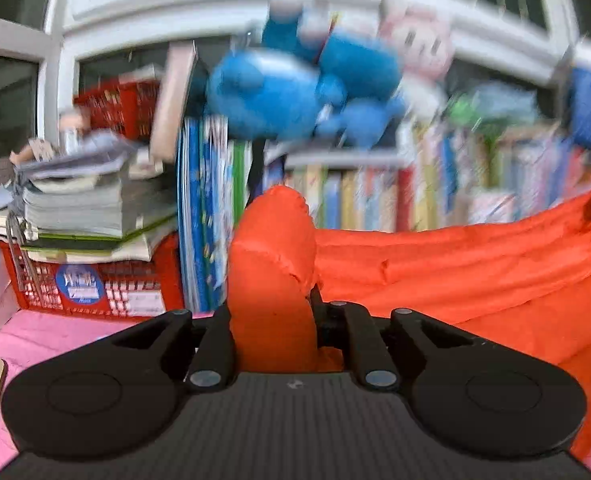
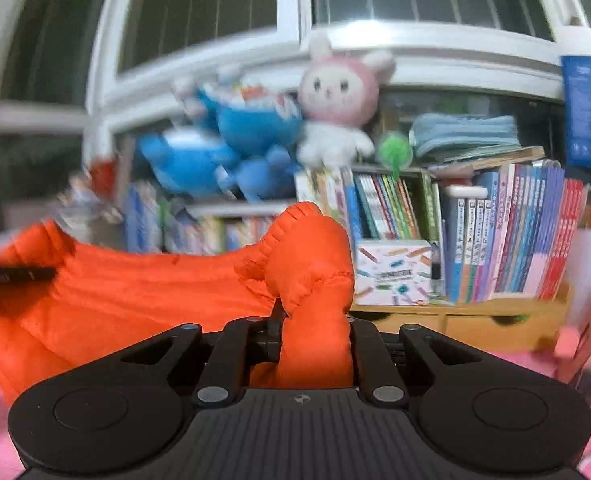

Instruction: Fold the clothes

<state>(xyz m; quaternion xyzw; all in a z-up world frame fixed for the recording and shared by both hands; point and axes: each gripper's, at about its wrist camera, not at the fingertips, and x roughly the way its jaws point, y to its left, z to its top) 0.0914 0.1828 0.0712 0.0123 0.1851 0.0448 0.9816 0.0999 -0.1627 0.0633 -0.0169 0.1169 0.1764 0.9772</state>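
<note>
Both the left gripper (image 1: 273,312) and the right gripper (image 2: 313,332) pinch bunched edges of the soft, puffy, slippery-looking orange quilted garment (image 1: 475,272), which stretches across frame centre; best gripped at its stitched hems.

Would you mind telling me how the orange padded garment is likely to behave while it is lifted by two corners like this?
The orange padded garment probably stays floppy: it sags in a curve between the left gripper and the right gripper. Its puffy, quilted bulges suggest it is light for its bulk. The smooth fabric looks somewhat slippery, so a bunched corner might creep out of shut jaws.
</note>
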